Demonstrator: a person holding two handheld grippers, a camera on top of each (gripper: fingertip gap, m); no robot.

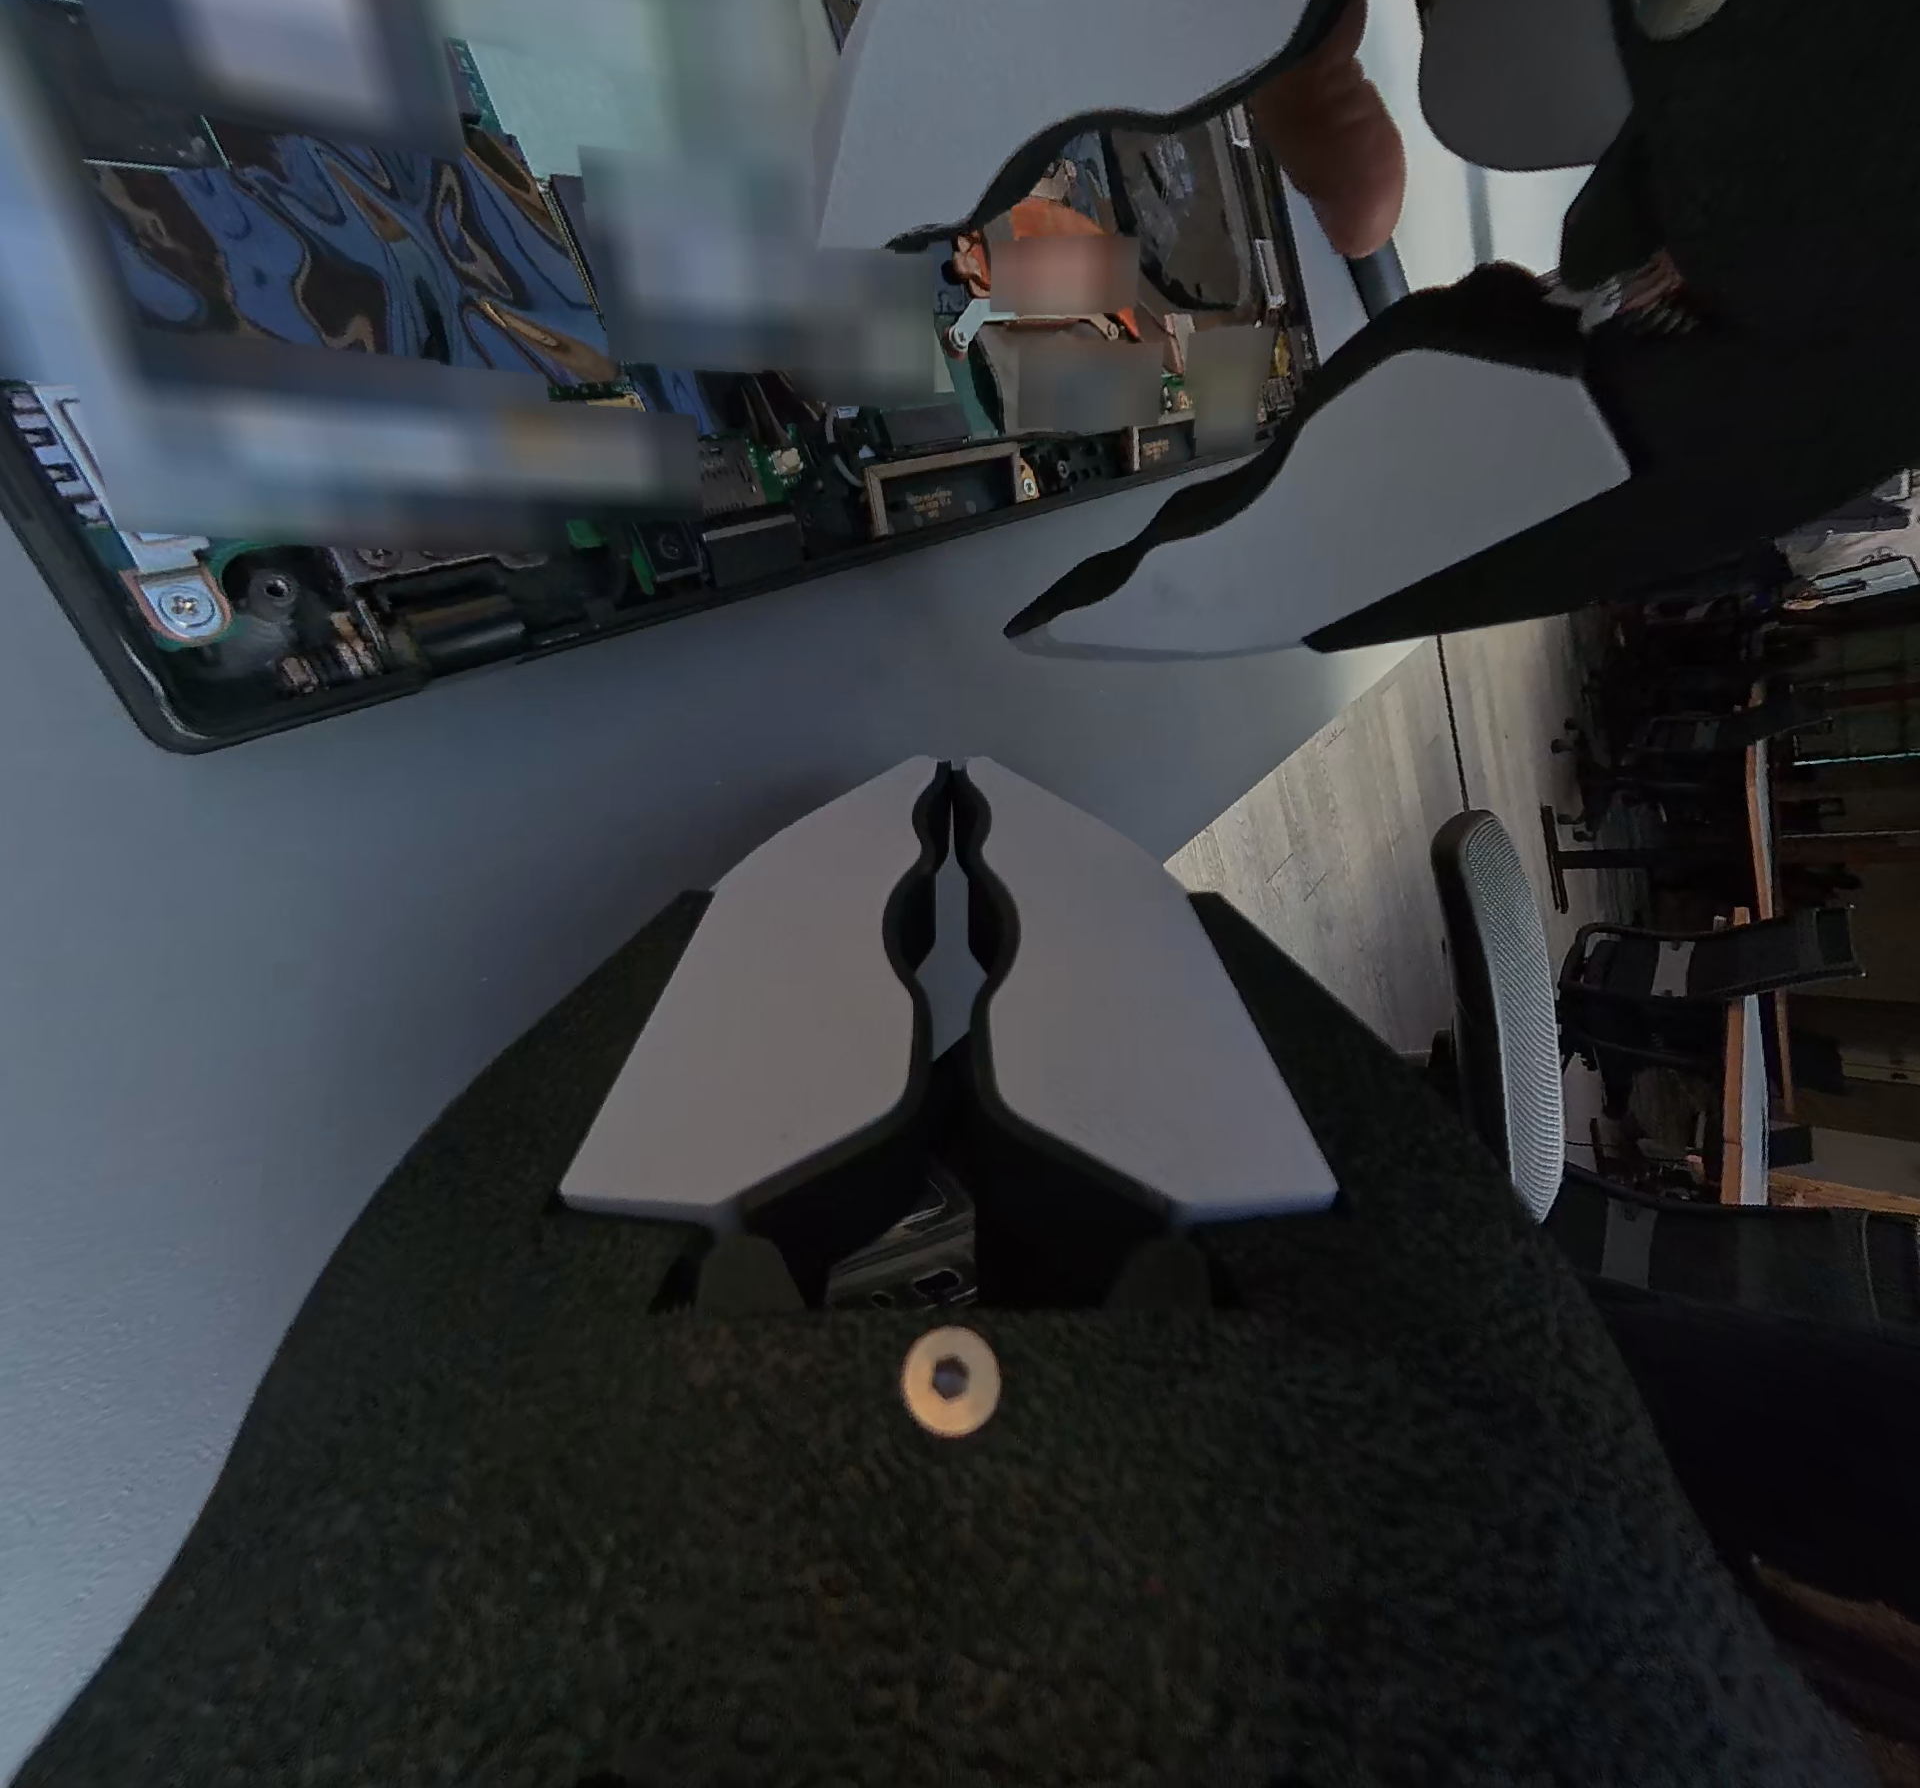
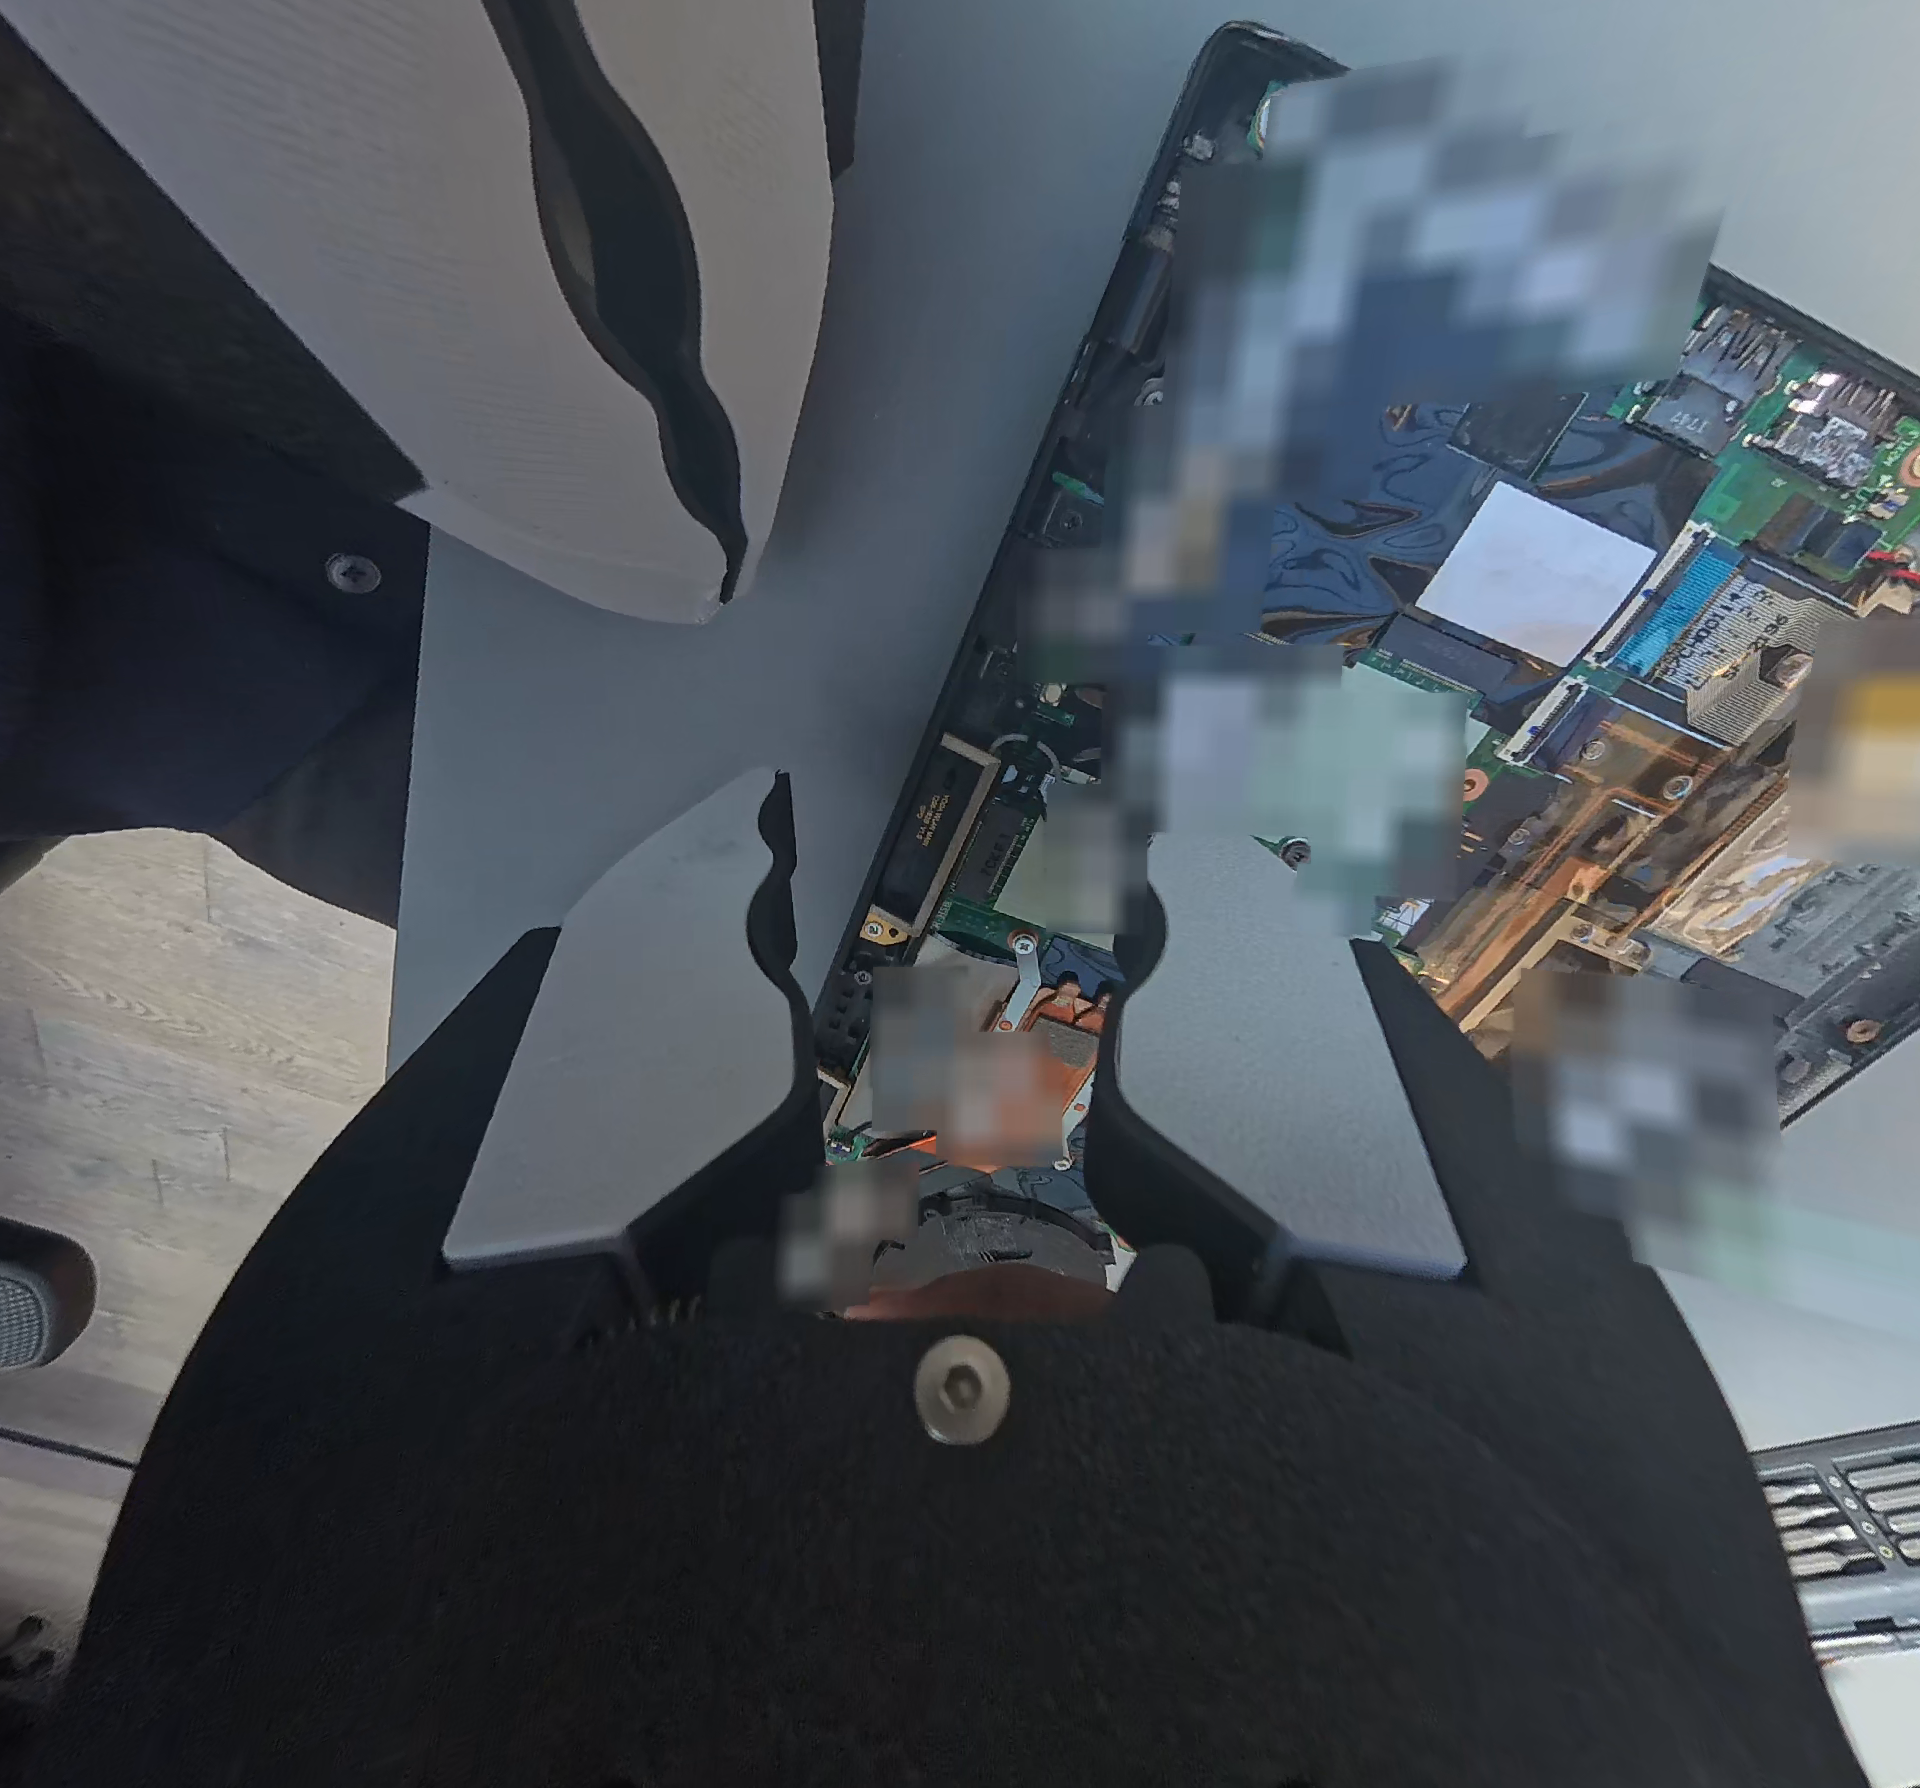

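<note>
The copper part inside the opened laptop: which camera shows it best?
The right wrist view: the copper heat pipe runs in plain sight across the opened laptop, beside the open right gripper. The left wrist view shows only a sliver, mostly hidden behind that gripper.

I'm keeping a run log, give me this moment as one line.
left gripper: shut, empty, over grey table beside opened laptop | right gripper: open, straddling laptop edge above copper heat pipe

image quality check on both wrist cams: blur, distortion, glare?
Left wrist view: strong fisheye bend along the opened laptop edge; left gripper sharp, shut; mosaic patches hide parts of the board. Right wrist view: right gripper open, crisp; the near left gripper looms large and bright; table evenly lit, no harsh glare.
</note>
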